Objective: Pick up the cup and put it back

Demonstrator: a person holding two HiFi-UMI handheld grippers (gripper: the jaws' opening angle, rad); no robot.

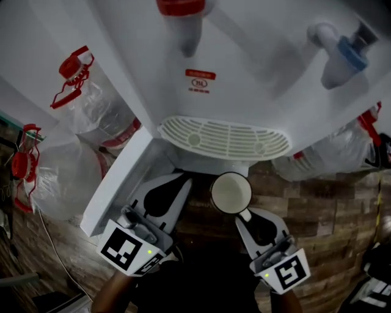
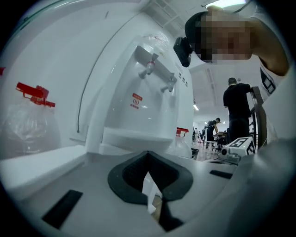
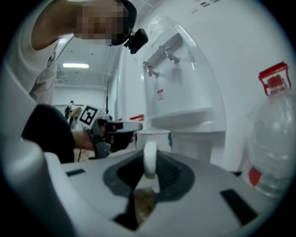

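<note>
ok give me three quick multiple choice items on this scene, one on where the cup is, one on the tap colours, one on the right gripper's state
1. Where is the cup?
A) standing on the drip tray
B) held in front of the drip tray, off it
C) lying on the floor

2. What colours are the dispenser's two taps?
A) both white
B) green and yellow
C) red and blue

3. How do the right gripper's jaws stand?
A) wide apart and empty
B) closed on the cup's handle
C) closed on a bottle cap

Answers:
1 B, the head view shows the cup clear of the tray's grille.
2 C, a red tap and a blue tap show above the tray.
3 B, the right gripper view shows the handle pinched between the jaws.
</note>
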